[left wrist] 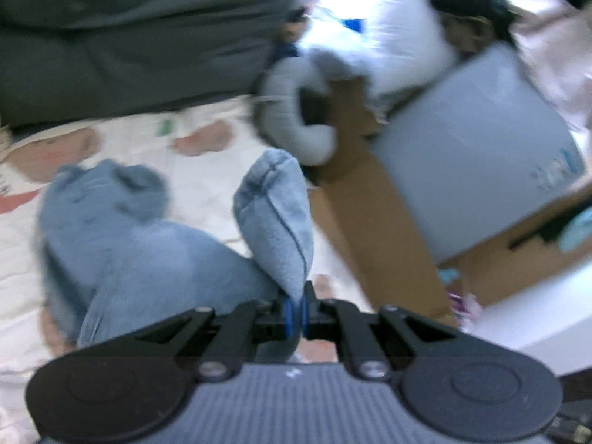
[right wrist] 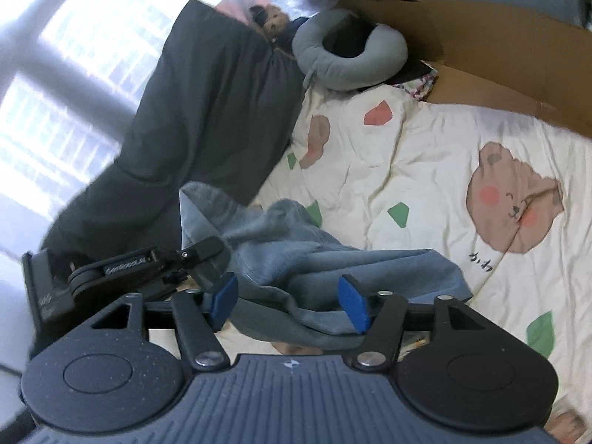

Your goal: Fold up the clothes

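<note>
Left gripper jaws clamp the blue garment; right gripper jaws gape around it.

- The whole left wrist view is smeared by motion blur; the print on the grey box at the right is unreadable.
- The blue pads of the left tongs are mostly covered by the pinched fold of the blue garment.
- In the right wrist view the garment's lower edge disappears behind the right tongs.
- The stuffed toy beyond the grey neck pillow is too small and blurred to identify.
- The cardboard runs off the frame's right edge.
</note>
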Action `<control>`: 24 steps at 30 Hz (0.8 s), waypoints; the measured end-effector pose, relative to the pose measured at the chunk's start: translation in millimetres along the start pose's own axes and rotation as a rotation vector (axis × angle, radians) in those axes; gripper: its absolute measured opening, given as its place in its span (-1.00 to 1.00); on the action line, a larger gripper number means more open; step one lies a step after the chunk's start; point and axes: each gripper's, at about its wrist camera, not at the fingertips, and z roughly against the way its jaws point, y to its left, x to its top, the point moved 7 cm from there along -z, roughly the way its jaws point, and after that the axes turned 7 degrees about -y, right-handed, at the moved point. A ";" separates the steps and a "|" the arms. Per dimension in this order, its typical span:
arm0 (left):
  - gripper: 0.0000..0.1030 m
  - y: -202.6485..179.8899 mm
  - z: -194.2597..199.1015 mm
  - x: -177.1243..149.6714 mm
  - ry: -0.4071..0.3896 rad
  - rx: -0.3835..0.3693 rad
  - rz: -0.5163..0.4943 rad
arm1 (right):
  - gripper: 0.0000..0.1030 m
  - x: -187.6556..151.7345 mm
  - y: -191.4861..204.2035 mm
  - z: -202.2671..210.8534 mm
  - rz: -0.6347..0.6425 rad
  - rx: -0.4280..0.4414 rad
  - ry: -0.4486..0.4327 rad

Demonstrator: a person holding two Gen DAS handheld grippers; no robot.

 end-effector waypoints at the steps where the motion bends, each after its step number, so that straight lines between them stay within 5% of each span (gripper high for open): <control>1: -0.92 -13.1 -0.2 -0.7 0.003 -0.019 -0.015 | 0.41 2.1 -0.9 1.6 -0.029 -0.002 -0.007; 8: -0.92 -83.3 1.3 -3.6 -0.007 -0.101 -0.086 | 0.60 15.0 -12.0 9.7 -0.225 0.004 -0.082; 24: -0.92 -140.5 17.0 -5.5 -0.008 -0.140 -0.166 | 0.66 33.1 -31.8 47.1 -0.498 0.079 -0.205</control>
